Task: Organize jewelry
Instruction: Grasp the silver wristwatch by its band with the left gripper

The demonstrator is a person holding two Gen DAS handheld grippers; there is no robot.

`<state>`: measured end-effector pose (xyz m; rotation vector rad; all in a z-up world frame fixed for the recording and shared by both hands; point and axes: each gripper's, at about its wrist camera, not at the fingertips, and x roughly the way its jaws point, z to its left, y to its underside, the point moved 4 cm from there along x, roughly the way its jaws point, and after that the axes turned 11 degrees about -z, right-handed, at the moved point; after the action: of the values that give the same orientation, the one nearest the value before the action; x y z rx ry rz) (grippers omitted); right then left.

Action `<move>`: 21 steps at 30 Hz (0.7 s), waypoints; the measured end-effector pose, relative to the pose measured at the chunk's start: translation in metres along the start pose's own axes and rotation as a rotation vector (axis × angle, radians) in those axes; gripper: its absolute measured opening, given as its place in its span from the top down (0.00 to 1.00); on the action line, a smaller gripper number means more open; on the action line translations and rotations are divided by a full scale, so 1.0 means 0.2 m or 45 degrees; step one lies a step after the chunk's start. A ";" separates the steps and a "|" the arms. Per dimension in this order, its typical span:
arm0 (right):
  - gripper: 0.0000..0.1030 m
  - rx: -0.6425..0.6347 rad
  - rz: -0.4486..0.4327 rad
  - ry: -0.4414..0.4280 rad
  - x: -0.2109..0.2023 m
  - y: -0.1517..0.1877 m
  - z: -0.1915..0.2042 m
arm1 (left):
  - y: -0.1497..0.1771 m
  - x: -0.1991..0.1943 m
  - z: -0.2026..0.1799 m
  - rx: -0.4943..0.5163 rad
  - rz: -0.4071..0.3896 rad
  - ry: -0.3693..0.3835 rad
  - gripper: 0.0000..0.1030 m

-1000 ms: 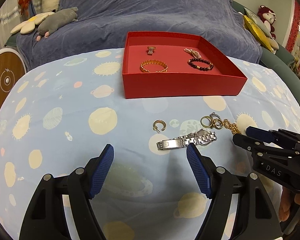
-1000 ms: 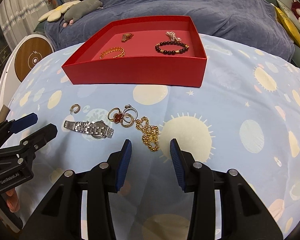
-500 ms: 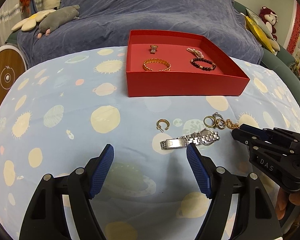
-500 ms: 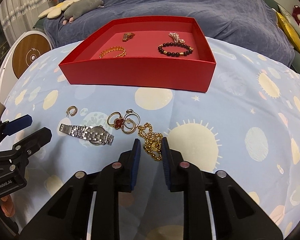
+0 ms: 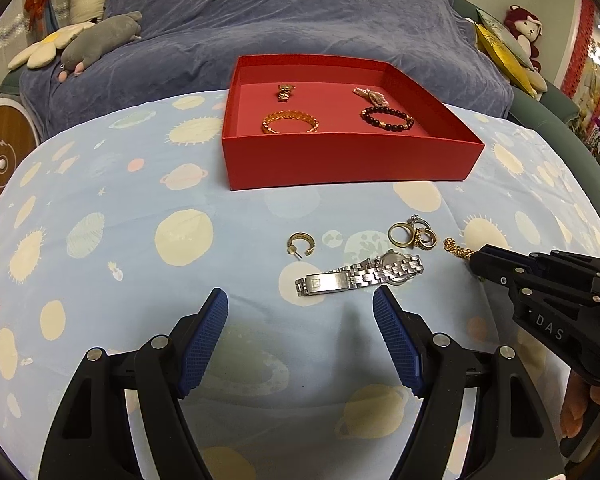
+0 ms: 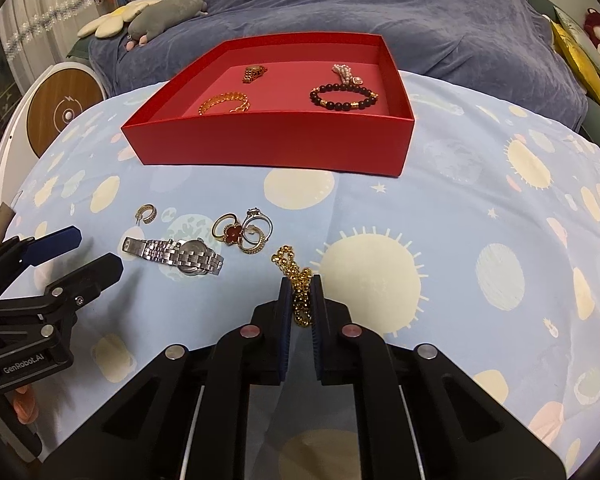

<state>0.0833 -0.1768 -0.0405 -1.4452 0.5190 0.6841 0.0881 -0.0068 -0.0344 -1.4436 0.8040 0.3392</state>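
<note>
A red box [image 5: 340, 168] [image 6: 268, 148] at the far side of the table holds a gold bracelet [image 5: 290, 122], a dark bead bracelet [image 5: 386, 117] and two smaller pieces. On the cloth lie a gold hoop earring [image 5: 300, 243] [image 6: 147, 213], a silver watch [image 5: 360, 276] [image 6: 174, 255], a cluster of rings [image 5: 414, 235] [image 6: 244, 231] and a gold chain [image 6: 296, 280] [image 5: 456, 250]. My right gripper [image 6: 300, 280] [image 5: 480, 262] is shut on the near part of the gold chain. My left gripper [image 5: 300, 300] [image 6: 94, 254] is open and empty, just short of the watch.
The table has a light blue cloth with suns and planets [image 5: 120, 220]. Behind it is a sofa under a blue-grey blanket [image 5: 300, 20] with plush toys [image 5: 96, 40]. A round wooden disc [image 6: 66, 114] stands at the left.
My right gripper moved forward over the gold chain and its jaws closed on it. My left gripper stayed open near the watch.
</note>
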 end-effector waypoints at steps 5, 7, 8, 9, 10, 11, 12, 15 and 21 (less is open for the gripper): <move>0.92 0.024 0.001 -0.007 -0.04 0.00 -0.03 | 0.00 0.05 -0.05 0.039 -0.008 0.024 0.30; 0.92 0.026 0.004 -0.007 -0.04 0.01 -0.04 | -0.01 0.07 -0.07 0.039 -0.014 0.037 0.30; 0.92 0.028 0.005 -0.008 -0.04 0.01 -0.05 | -0.02 0.08 -0.07 0.039 -0.012 0.053 0.30; 0.92 0.031 0.006 -0.010 -0.05 0.01 -0.05 | -0.02 0.09 -0.08 0.040 -0.009 0.068 0.30; 0.92 0.034 0.008 -0.011 -0.05 0.02 -0.06 | -0.02 0.10 -0.09 0.041 -0.005 0.078 0.30; 0.92 0.037 0.008 -0.010 -0.05 0.02 -0.06 | -0.01 0.11 -0.10 0.043 0.000 0.093 0.30; 0.92 0.040 0.008 -0.009 -0.05 0.02 -0.06 | -0.01 0.13 -0.11 0.042 0.012 0.114 0.30; 0.92 0.056 0.013 -0.011 -0.06 0.02 -0.08 | 0.01 0.12 -0.15 0.060 0.011 0.141 0.31; 0.92 0.062 0.030 -0.006 -0.06 0.04 -0.10 | 0.03 0.09 -0.25 0.124 0.024 0.190 0.35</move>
<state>0.0707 -0.1977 -0.0385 -1.3932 0.5464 0.6889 0.0824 -0.0576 -0.0479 -1.3824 0.9424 0.2057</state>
